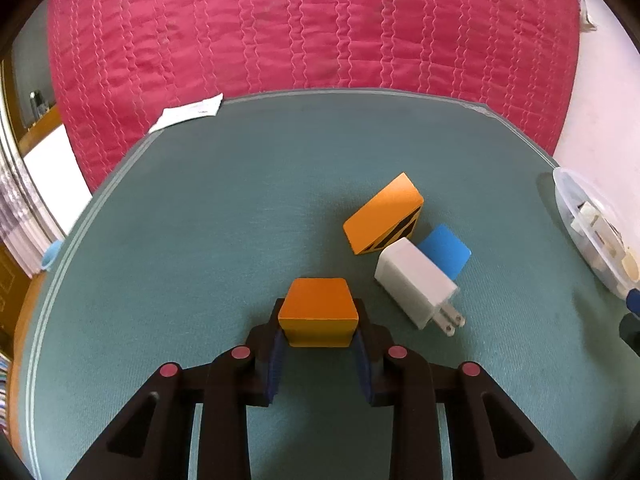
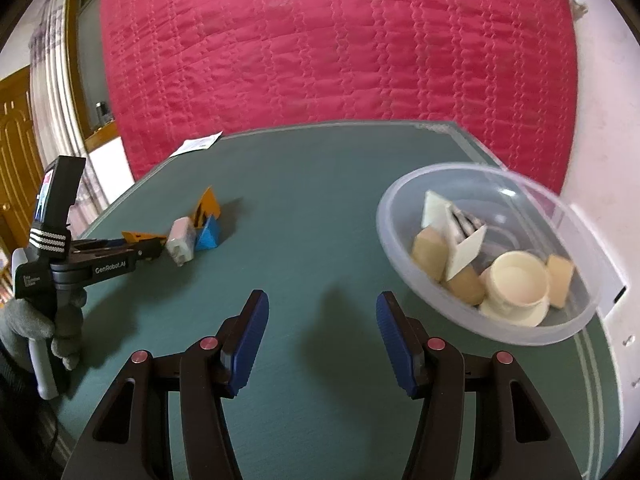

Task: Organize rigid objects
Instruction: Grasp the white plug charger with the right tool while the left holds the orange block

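Note:
My left gripper (image 1: pixel 319 330) is shut on an orange block (image 1: pixel 318 312) just above the green table. To its right lie a white plug charger (image 1: pixel 416 280), a blue block (image 1: pixel 446 250) and an orange block with black stripes (image 1: pixel 386 214), touching one another. My right gripper (image 2: pixel 320 320) is open and empty over the table. In the right wrist view the left gripper (image 2: pixel 148 246) shows at the left beside the charger (image 2: pixel 182 240) and blue block (image 2: pixel 208 236). A clear plastic bowl (image 2: pixel 404 208) holds several cream and tan pieces.
The green table (image 1: pixel 240 200) ends at a pink quilted bed cover (image 1: pixel 312 28) behind. A white paper slip (image 1: pixel 188 114) lies at the far left edge. The bowl's rim (image 1: pixel 568 188) shows at the right edge of the left wrist view.

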### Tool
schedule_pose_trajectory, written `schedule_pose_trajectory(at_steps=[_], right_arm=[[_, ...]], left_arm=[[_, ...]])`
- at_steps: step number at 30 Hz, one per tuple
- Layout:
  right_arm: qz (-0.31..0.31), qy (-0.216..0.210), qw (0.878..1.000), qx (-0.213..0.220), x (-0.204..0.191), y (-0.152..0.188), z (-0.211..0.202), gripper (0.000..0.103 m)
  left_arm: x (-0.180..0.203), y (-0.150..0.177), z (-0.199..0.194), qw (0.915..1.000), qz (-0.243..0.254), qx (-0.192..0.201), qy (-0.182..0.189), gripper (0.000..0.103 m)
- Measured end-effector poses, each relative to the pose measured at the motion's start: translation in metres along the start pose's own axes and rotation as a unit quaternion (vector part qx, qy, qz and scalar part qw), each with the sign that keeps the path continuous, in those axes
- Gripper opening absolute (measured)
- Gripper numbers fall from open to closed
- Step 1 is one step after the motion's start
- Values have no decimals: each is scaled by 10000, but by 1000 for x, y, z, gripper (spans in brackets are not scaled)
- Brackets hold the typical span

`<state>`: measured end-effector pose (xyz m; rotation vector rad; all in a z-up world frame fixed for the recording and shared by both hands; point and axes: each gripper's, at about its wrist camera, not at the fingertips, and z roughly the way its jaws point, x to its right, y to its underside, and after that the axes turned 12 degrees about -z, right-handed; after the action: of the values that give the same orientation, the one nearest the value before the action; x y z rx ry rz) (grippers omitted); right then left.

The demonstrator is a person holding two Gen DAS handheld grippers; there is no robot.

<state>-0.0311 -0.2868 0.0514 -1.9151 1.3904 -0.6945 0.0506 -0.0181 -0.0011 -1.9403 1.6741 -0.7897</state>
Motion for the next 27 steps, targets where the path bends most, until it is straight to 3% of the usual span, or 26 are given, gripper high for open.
schedule_pose_trajectory(at_steps=[13,18,27], right_arm=[[-330,-1039,9936,-299,-62,-32,26,58],[-677,-1219,9897,-316,-91,-53,44,57],[-745,-1305,9870,-574,-116,-71,94,46]], left_arm=[[-34,7,-27,9997,-133,207,-96,31],[-40,10,-32,9995,-190,234,-48,31],[-52,9,-41,9991,-300,283,93,31]])
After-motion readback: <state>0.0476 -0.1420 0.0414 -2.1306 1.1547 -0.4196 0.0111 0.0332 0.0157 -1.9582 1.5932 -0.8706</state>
